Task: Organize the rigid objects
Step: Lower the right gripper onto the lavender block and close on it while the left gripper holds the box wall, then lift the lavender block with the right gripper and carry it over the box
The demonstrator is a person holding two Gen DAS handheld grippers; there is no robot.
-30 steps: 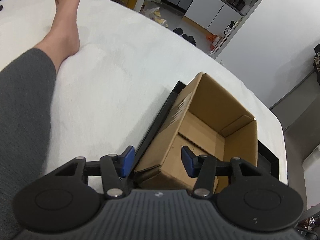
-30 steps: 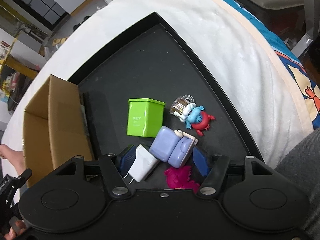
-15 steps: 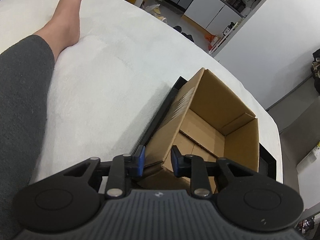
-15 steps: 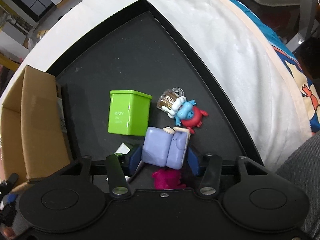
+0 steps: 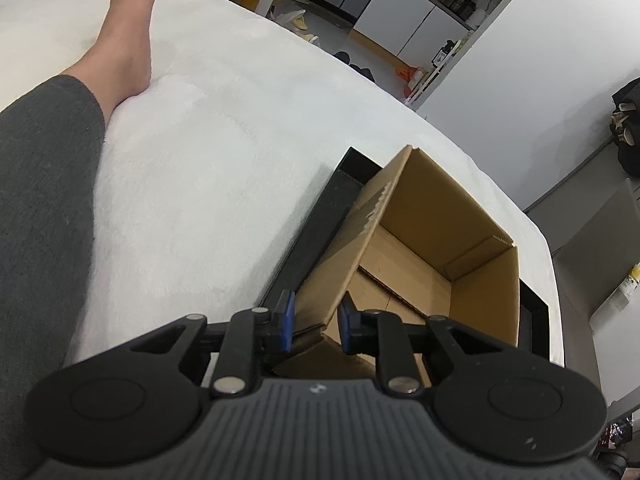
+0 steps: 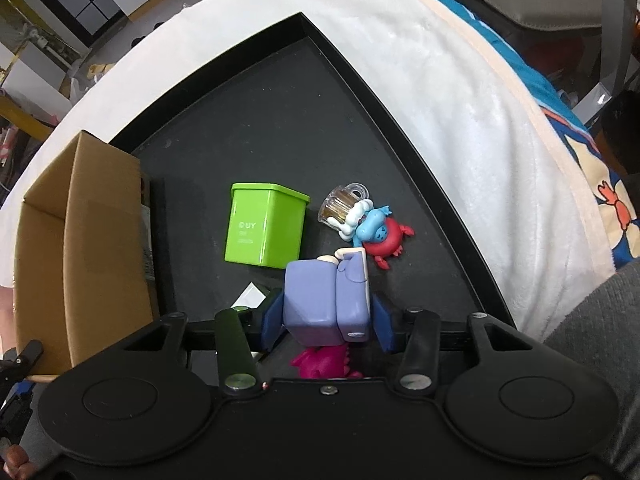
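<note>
In the left wrist view, my left gripper (image 5: pixel 316 316) is shut on the near wall of an open, empty cardboard box (image 5: pixel 420 216), one blue pad outside the wall and one inside. The box stands at the left end of a black tray (image 6: pixel 280 120). In the right wrist view, my right gripper (image 6: pixel 326 316) points steeply down. Its jaws are closing on a purple block-shaped toy figure (image 6: pixel 320 296), with a pad against each side. Behind the figure stand a green square tub (image 6: pixel 264 224), a small clear mug (image 6: pixel 340 204) and a blue-and-red crab toy (image 6: pixel 380 232).
A magenta toy (image 6: pixel 324 362) lies under the right gripper, and a white item (image 6: pixel 250 294) sits left of the figure. The tray rests on a white blanket (image 5: pixel 220 140). A person's leg (image 5: pixel 40 200) and bare foot (image 5: pixel 128 40) lie at the left.
The left jaws drew in from wide open onto the box wall. The right jaws narrowed around the purple figure, and the white item slipped out to their left.
</note>
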